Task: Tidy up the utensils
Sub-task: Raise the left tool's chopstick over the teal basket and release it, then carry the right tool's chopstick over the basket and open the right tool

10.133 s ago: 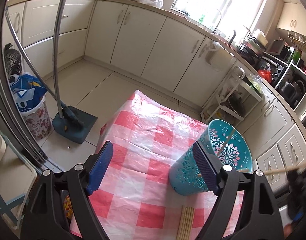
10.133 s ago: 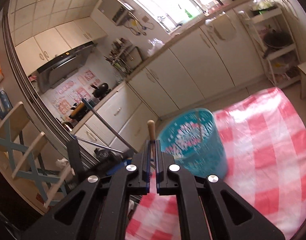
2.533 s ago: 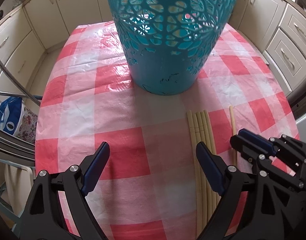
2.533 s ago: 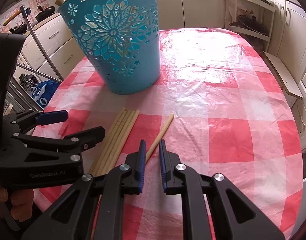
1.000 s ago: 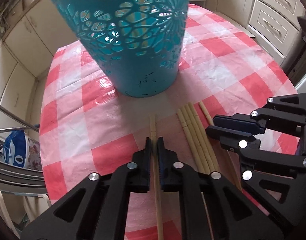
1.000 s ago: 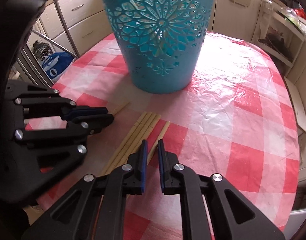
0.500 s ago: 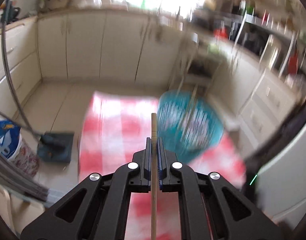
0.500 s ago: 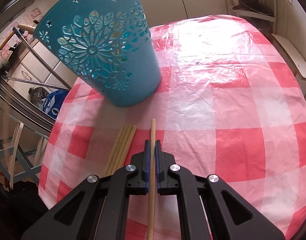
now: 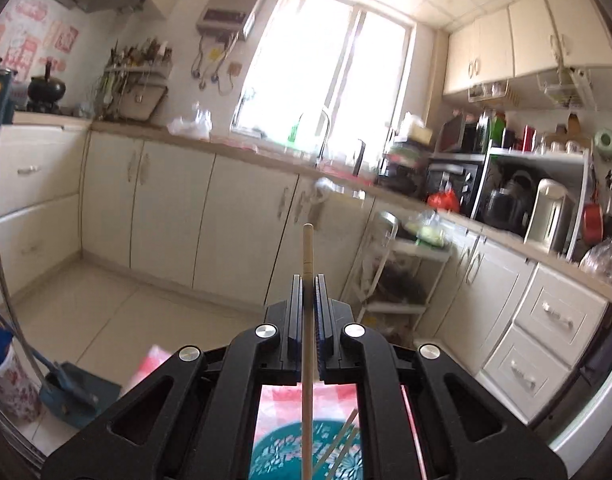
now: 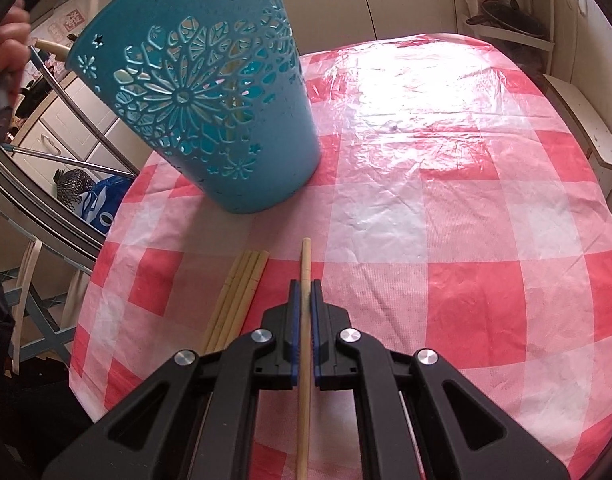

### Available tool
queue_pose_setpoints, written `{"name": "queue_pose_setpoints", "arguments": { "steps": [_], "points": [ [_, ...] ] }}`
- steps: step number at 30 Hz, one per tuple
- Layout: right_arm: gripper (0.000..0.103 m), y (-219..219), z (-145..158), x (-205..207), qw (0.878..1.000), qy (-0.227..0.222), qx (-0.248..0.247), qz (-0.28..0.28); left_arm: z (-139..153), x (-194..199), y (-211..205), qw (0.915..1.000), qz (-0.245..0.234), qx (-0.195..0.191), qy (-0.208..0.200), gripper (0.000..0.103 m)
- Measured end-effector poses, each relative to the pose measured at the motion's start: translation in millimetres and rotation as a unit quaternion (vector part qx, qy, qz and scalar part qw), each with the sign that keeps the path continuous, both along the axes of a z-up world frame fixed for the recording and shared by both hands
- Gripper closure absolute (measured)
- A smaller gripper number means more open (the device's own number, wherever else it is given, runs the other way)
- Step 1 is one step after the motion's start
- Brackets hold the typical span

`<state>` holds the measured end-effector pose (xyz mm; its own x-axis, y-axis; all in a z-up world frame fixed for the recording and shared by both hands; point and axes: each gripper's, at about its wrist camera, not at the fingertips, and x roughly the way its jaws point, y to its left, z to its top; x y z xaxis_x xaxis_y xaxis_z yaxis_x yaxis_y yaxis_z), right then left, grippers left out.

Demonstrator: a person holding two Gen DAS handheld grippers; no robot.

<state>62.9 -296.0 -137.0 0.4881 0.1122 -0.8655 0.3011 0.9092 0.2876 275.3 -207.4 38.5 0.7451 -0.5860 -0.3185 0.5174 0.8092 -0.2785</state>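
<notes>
In the left wrist view: left gripper (image 9: 307,288) raised above the counter, jaws clenched on a chopstick (image 9: 307,256) running between the blue pads, tip aimed toward the kitchen cabinets. Directly below, seen through the gripper frame, the rim of the teal basket (image 9: 274,456) on the red-checked cloth (image 9: 329,400); inside it, at least two pale sticks (image 9: 341,440) leaning against the wall.

In the right wrist view: right gripper (image 10: 304,292) angled down over the counter (image 10: 445,208), jaws clamped on a second chopstick (image 10: 304,264), tip pointing toward the basket base; cannot tell whether lifted or touching the cloth. Just left of it, a bundle of four chopsticks (image 10: 242,288) lying flat, side by side, near the counter edge. Beyond those, the teal basket (image 10: 202,92) standing on the cloth, cut-out flower pattern in its wall, contents not readable through the holes. At top left, part of a hand (image 10: 6,40) gripping a dark handle.
</notes>
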Motion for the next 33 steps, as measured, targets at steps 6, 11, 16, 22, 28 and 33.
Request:
{"name": "queue_pose_setpoints", "arguments": {
  "steps": [6,11,16,22,28,33],
  "points": [
    [0.097,-1.2,0.7,-0.7,1.0,0.003,0.001,0.003,-43.9,1.4,1.2,0.998,-0.006,0.04,0.049,0.097],
    [0.097,0.3,2.1,-3.9,1.0,0.005,-0.006,0.012,-54.3,-22.9,24.5,0.9942,0.0,0.081,0.07,0.064],
    [0.097,7.6,3.1,-7.7,0.999,0.007,-0.036,0.038,-52.4,-64.5,66.7,0.9909,0.037,0.093,0.089,0.032],
    [0.098,14.7,3.0,-9.8,0.997,0.003,-0.061,0.041,-64.8,-76.4,88.4,0.9869,0.037,0.079,0.136,0.028],
    [0.098,-20.9,27.6,-34.2,0.995,-0.085,0.059,-0.011,-72.7,-64.5,101.4,0.9841,0.056,0.074,0.152,0.028],
    [0.098,-46.0,75.3,-52.8,0.958,-0.234,0.163,-0.032,-75.7,-50.2,115.2,0.9796,0.074,0.051,0.179,0.028]
  ]
}}
